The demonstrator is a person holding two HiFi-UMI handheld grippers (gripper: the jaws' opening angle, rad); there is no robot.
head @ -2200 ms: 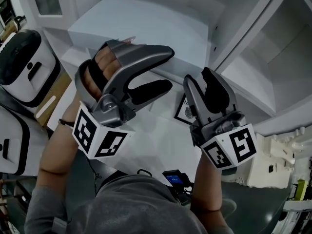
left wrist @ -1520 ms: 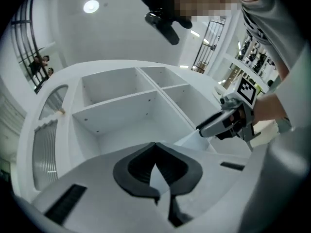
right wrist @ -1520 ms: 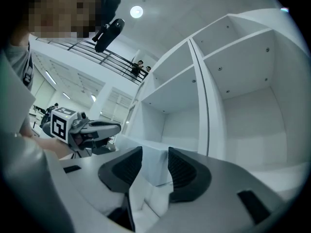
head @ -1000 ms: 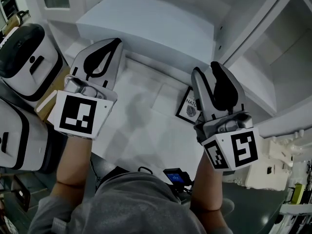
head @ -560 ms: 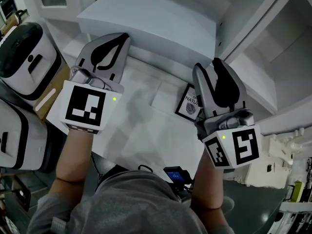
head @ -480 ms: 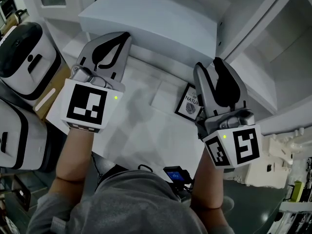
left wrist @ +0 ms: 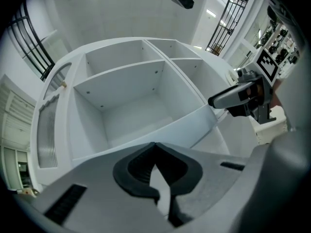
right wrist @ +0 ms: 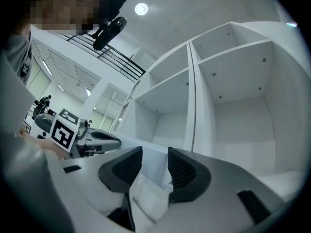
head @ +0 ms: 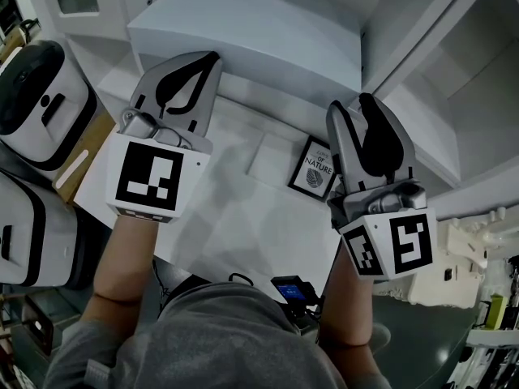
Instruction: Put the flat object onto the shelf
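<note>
Left gripper (left wrist: 155,143) pinched together, right gripper (right wrist: 155,152) parted a little, both empty.

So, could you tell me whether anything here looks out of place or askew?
Nothing stands out. The small framed print lies flat on the white table, and nothing looks spilled, tipped or damaged.

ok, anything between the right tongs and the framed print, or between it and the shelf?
Nothing visible. The framed print sits on the white table just beside the open right tongs, with no object between them. The shelf compartments on that side look empty, and their openings are unobstructed.
</note>
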